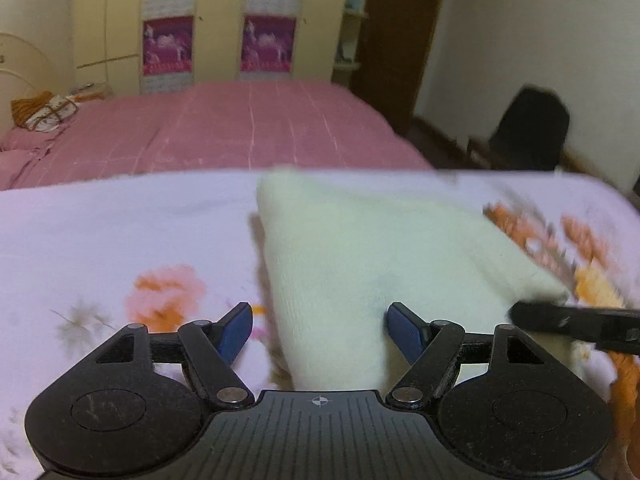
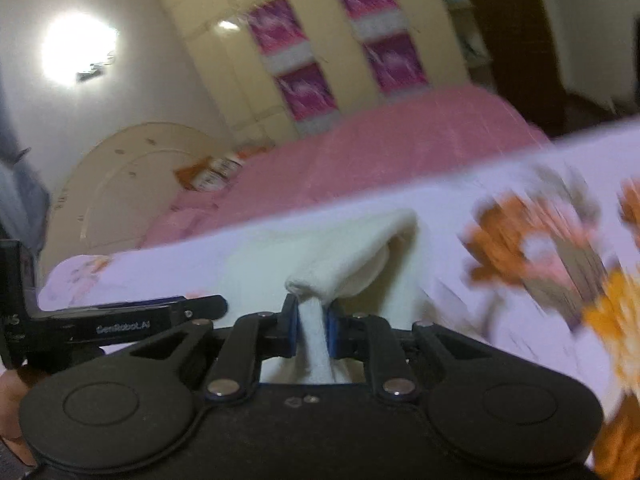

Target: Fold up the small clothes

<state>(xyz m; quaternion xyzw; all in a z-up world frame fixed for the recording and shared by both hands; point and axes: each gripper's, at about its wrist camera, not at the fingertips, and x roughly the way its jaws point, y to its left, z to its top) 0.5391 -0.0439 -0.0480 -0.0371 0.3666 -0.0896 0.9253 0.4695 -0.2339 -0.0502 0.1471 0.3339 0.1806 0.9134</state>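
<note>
A small cream garment lies on a lilac floral sheet, folded to a slanted shape. My left gripper stands open over its near end; the cloth runs between the blue pads without either pressing on it. At the garment's right corner a black finger of my right gripper reaches in. In the right wrist view my right gripper is shut on a pinched fold of the cream garment, which rises lifted from the floral sheet. The left gripper's fingers show side-on at the left.
Beyond the sheet's far edge stands a bed with a pink cover, folded items at its head. A wardrobe with pink posters fills the back wall. A dark chair is at the right. A hand holds the left gripper.
</note>
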